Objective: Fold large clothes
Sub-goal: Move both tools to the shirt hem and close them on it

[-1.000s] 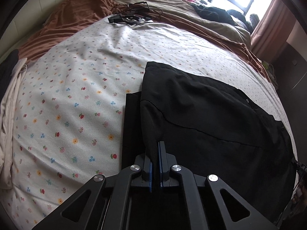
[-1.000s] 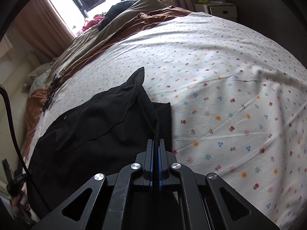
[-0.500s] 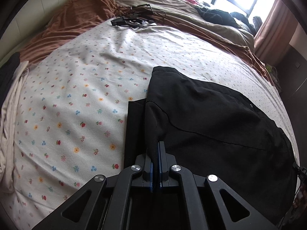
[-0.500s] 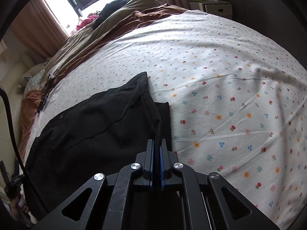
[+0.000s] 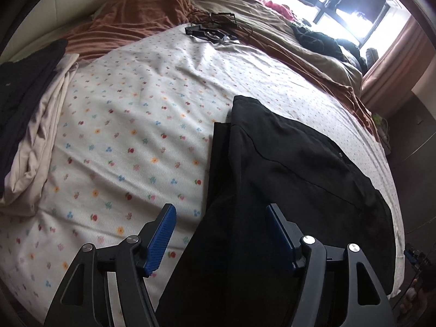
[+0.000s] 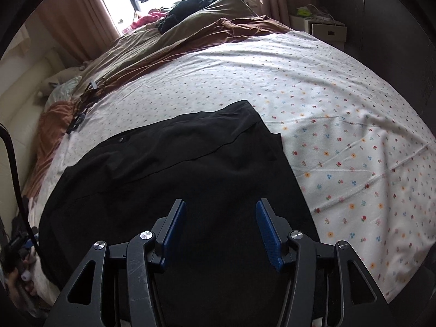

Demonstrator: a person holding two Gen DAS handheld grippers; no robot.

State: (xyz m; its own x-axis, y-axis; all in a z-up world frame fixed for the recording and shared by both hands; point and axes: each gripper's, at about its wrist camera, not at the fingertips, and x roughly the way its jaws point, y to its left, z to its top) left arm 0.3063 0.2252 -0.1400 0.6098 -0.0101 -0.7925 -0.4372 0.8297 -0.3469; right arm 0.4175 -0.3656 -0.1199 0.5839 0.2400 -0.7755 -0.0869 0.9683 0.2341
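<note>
Floral bed [image 5: 130, 125] by window [image 5: 340, 8], black garment [image 6: 177, 169] folded flat near edge, left tongs [image 5: 220, 234] and right tongs [image 6: 220, 231] both apart, holding nothing

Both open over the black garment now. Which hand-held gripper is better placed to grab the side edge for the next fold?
Probably the left hand-held gripper: its open fingers straddle the black garment edge on the floral sheet. The right hand-held gripper hangs over mid-fabric.

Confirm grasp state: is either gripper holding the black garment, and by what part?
Nothing is held. The left gripper and right gripper are both open, blue pads apart above the black garment, which lies folded on the floral sheet.
</note>
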